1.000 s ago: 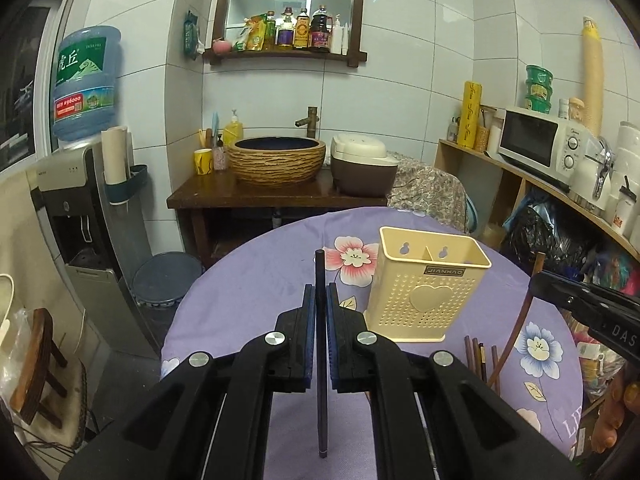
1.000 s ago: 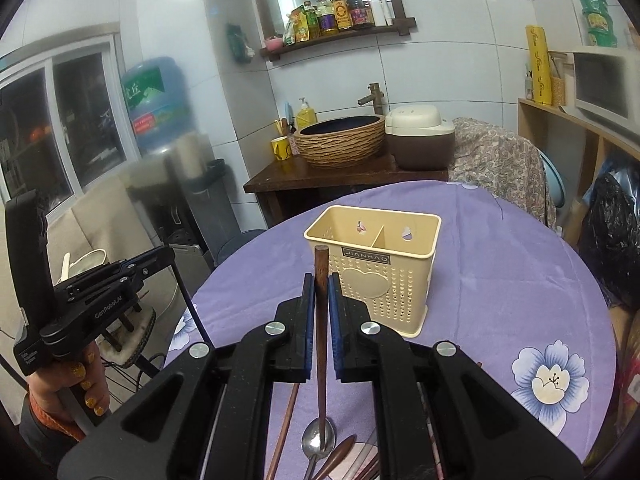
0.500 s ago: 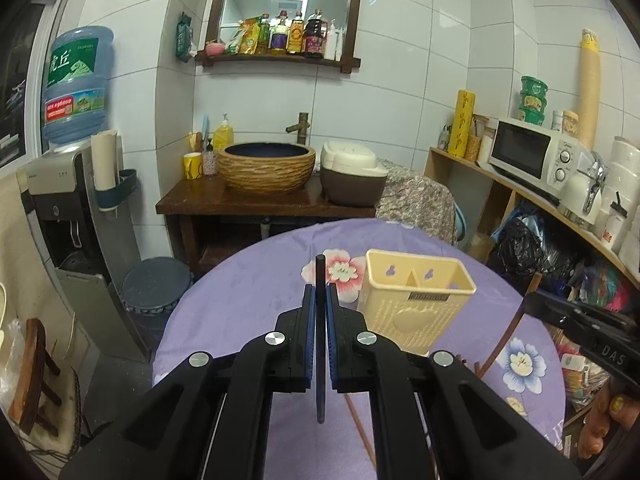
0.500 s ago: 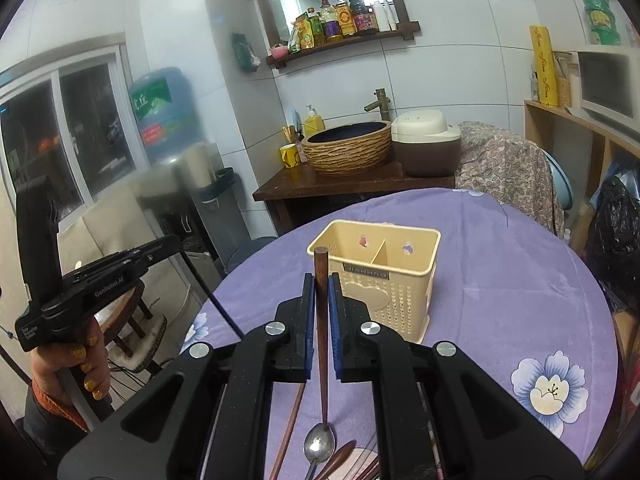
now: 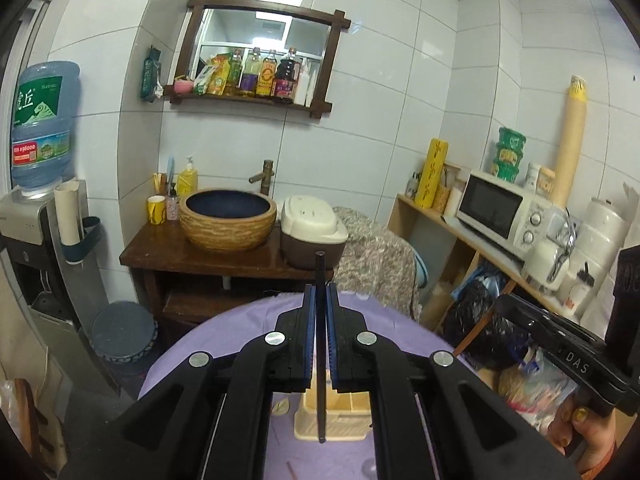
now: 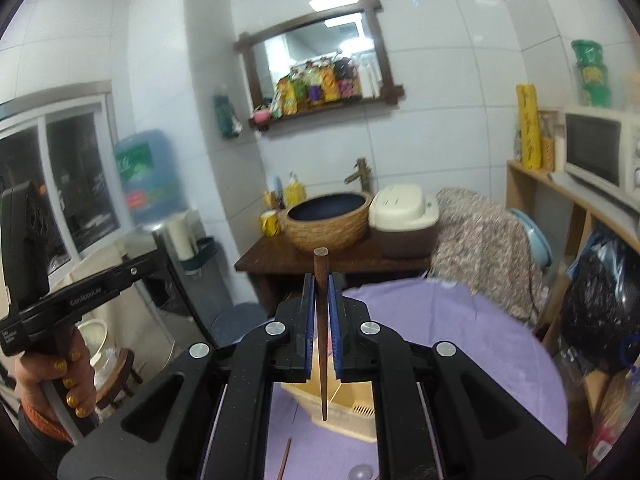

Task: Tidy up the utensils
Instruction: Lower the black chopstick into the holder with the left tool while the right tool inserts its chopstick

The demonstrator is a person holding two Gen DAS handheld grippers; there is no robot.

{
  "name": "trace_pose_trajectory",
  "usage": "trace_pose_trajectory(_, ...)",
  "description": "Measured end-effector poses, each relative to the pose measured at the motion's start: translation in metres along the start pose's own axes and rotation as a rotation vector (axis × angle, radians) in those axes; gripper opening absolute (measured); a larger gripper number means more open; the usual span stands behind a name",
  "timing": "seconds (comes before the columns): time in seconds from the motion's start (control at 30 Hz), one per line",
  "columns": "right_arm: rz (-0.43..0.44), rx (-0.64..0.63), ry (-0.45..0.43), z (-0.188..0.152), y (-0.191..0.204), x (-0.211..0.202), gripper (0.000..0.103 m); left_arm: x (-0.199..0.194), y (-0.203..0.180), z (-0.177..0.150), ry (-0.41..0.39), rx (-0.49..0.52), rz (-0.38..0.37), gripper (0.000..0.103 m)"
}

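- Left gripper (image 5: 319, 344): my fingers closed on a black chopstick (image 5: 320, 320), held upright, lower tip above the cream utensil holder (image 5: 332, 420).
- Right gripper (image 6: 320, 344): closed on a brown wooden stick (image 6: 321, 320) (possibly a spoon handle; the end is hidden), tip over the same holder.
- Done: nothing visibly inside the holder.
- Left: both drops, plus loose pieces on the purple table (image 6: 460, 340).

The left gripper (image 5: 320, 300) is level and faces forward, its blue-padded jaws pressed against a thin black stick that stands upright between them. The right gripper (image 6: 320, 300) holds the same pose, clamped on an upright brown stick. A hand (image 6: 60, 376) with yellow-painted nails grips the left handle.
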State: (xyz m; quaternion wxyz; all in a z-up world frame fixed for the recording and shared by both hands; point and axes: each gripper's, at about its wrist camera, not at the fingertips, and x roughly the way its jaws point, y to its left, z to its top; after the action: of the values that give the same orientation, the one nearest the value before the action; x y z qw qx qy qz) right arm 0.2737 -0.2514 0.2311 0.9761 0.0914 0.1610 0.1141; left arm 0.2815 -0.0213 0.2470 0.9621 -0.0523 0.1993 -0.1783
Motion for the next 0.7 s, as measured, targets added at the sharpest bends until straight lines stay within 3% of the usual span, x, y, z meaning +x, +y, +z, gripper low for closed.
trace_pose_trajectory(0.13, -0.037, -0.011, -0.027, 0.009, -0.005, 0.01, 0.008, 0.018, -0.013, 0.005, -0.022, -0.002, 0.028, 0.007)
trace_pose_trajectory(0.3, -0.078, -0.032, -0.004, -0.011, -0.013, 0.034, 0.008, 0.047, -0.02, -0.011, -0.031, -0.018, 0.047, 0.007)
trace_pose_trajectory(0.53, -0.085, -0.013, 0.099, -0.063, -0.031, 0.07, 0.008, 0.094, -0.02, -0.069, 0.089, 0.006, 0.083, 0.007)
trace_pose_trajectory(0.7, -0.079, 0.017, 0.124, -0.085, -0.04, 0.081, 0.008, 0.11, -0.008, -0.1, 0.148, -0.005, 0.098, 0.007)
